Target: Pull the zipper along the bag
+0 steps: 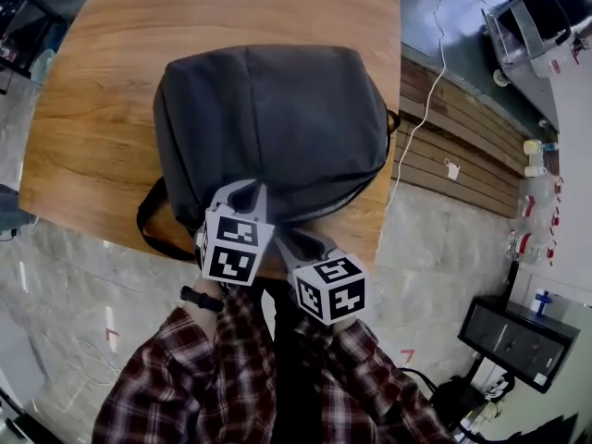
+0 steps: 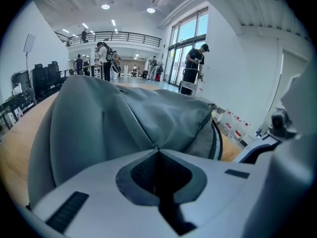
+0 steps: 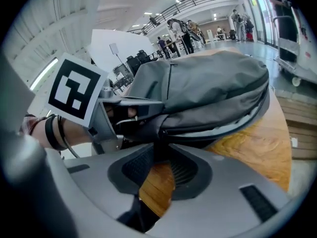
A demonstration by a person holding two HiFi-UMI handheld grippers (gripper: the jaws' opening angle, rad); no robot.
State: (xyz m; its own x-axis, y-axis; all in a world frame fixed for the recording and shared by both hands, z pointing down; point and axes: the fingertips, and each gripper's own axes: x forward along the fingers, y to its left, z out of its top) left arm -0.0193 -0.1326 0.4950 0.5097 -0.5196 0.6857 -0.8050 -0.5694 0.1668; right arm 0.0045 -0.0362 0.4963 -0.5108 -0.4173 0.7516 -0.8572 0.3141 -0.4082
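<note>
A grey backpack (image 1: 277, 128) lies on the wooden table (image 1: 102, 91), its bottom end toward me at the near edge. My left gripper (image 1: 242, 192) is shut on a fold of the bag's grey fabric (image 2: 157, 145) at that end. Just right of it my right gripper (image 1: 296, 237) is shut on a dark zipper pull (image 3: 161, 144) at the bag's lower side. From there the zipper (image 3: 233, 123) runs along the bag's side, gaping slightly with pale lining showing. The left gripper's marker cube (image 3: 74, 90) appears in the right gripper view.
The bag's black strap (image 1: 153, 229) hangs over the table's near edge. To the right of the table lie a slatted wooden platform (image 1: 462, 146), a white cable (image 1: 427, 91) and a black case (image 1: 518, 340) on the floor. People stand far off in the hall.
</note>
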